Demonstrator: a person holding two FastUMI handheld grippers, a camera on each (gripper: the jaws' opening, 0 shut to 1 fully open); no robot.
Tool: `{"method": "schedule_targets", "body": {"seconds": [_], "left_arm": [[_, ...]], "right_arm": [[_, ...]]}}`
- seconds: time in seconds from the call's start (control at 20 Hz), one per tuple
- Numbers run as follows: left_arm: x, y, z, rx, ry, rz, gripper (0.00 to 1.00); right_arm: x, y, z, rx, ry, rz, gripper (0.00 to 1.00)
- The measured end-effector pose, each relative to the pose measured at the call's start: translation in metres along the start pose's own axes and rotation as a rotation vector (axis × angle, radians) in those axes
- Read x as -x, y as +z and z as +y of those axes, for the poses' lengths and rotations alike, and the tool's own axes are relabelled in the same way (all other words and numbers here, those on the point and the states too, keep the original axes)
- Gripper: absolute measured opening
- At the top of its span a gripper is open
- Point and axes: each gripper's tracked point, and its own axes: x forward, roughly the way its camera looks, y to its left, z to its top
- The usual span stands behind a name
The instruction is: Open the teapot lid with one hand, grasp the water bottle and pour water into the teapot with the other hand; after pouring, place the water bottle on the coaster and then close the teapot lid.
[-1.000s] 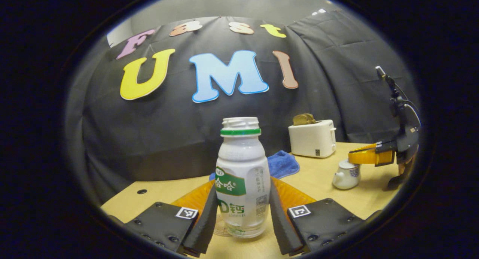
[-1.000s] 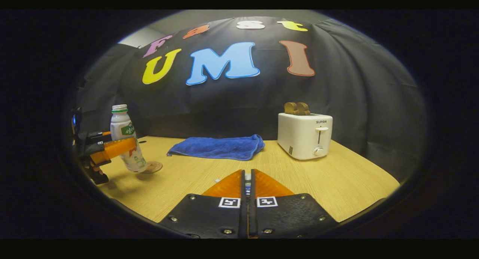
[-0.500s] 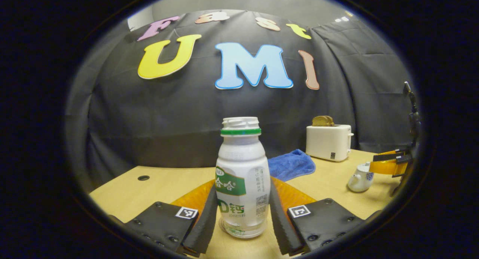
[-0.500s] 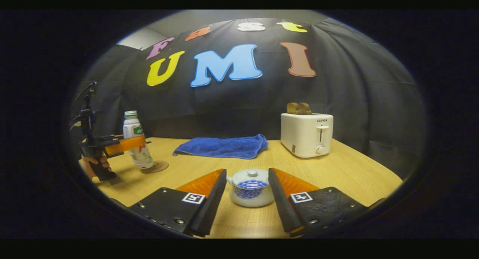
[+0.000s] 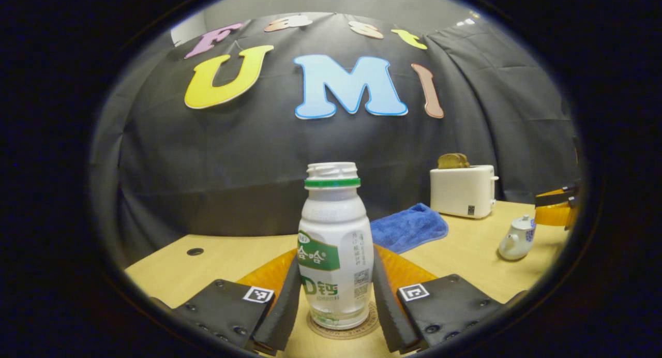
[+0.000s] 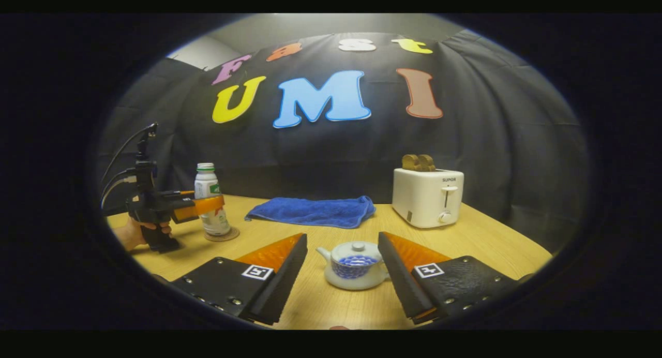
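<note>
Standing upright on the coaster, the water bottle sits directly ahead of my left gripper, between its two fingers, with its long axis vertical and its uncapped mouth pointing up. The bottle wall is white and opaque, so I cannot tell how much water it holds. Both left fingers lie along the bottle's lower sides, about as far apart as the bottle is wide; whether they press on it or merely flank it I cannot tell. In the right gripper view the same bottle stands on the round coaster, with my left gripper around its waist and a hand on the grip.

The teapot rests on the wooden table straight ahead of my right gripper, in the gap between its fingers. Its lid is seated on top, knob up, and its spout points toward my right gripper's left finger. My right gripper is spread wide, wider than the teapot, and touches nothing. In the left gripper view the teapot is far to the right.

Beyond the teapot, a folded blue cloth lies ahead and slightly left, and a white toaster holding two slices of bread stands ahead and to the right.
</note>
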Motion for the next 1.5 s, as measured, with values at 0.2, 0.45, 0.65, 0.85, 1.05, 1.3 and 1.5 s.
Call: {"method": "schedule_targets", "body": {"seconds": [0.2, 0.45, 0.65, 0.85, 1.05, 1.3, 1.5], "left_arm": [[-0.001, -0.004, 0.0, 0.006, -0.002, 0.005, 0.77], [0.014, 0.005, 0.005, 0.021, 0.039, -0.017, 1.0], [0.035, 0.004, 0.002, -0.012, 0.051, -0.013, 1.0], [0.083, 0.002, 0.0, 0.053, 0.093, 0.011, 1.0], [0.166, 0.012, -0.029, 0.002, 0.155, -0.03, 1.0], [0.219, -0.004, -0.089, 0.075, 0.157, 0.02, 0.96], [0.232, -0.003, -0.085, 0.059, 0.203, -0.018, 1.0]], "right_arm": [[-0.001, -0.002, 0.002, 0.001, 0.006, 0.005, 0.84], [0.001, -0.001, 0.003, -0.007, 0.012, -0.001, 0.84], [0.005, 0.002, 0.007, -0.012, 0.026, -0.011, 0.84], [0.023, 0.016, 0.015, 0.019, 0.025, -0.051, 0.84], [0.069, 0.023, 0.055, 0.051, -0.04, -0.084, 0.84], [0.114, -0.007, 0.114, -0.01, -0.054, -0.053, 0.83], [0.118, -0.02, 0.116, -0.027, -0.088, -0.045, 0.83]]}}
